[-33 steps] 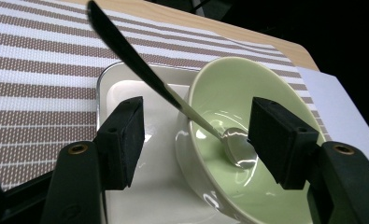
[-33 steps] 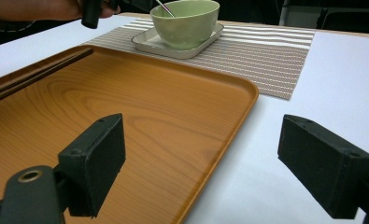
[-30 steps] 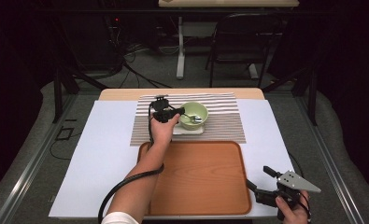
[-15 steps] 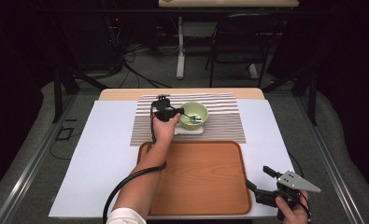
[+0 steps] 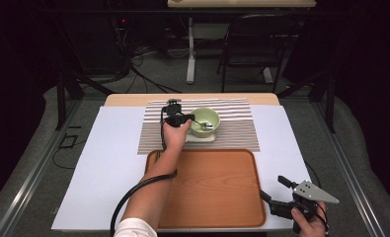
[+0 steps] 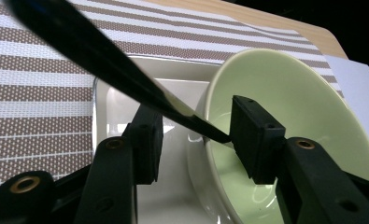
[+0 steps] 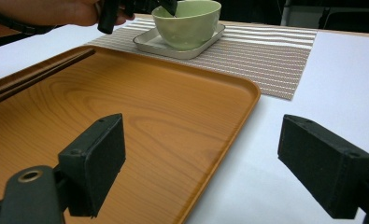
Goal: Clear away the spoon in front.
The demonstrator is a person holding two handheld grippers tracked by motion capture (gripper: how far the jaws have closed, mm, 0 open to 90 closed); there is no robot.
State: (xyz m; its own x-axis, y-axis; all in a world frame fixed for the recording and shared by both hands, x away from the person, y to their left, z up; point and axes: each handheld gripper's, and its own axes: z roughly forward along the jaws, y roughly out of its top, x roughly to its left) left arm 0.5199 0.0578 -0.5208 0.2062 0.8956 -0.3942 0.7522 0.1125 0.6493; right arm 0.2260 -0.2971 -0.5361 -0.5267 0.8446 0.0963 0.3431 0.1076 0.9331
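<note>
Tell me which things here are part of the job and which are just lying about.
In the job: left gripper, jaws astride the rim and closing; green bowl; white dish under it.
Lying about: wooden tray; striped mat; right gripper, open.

White sleeve (image 5: 133, 228); 2 black grippers, seemingly brass-coloured rivets.

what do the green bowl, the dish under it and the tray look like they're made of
Green bowl: likely glazed ceramic, with a smooth, glossy, evenly pale green wall. Dish under it: probably glazed ceramic or melamine, off-white with a soft sheen and a raised rim. Tray: wood or wood-look laminate, with visible grain lines and a satin orange-brown finish.
</note>
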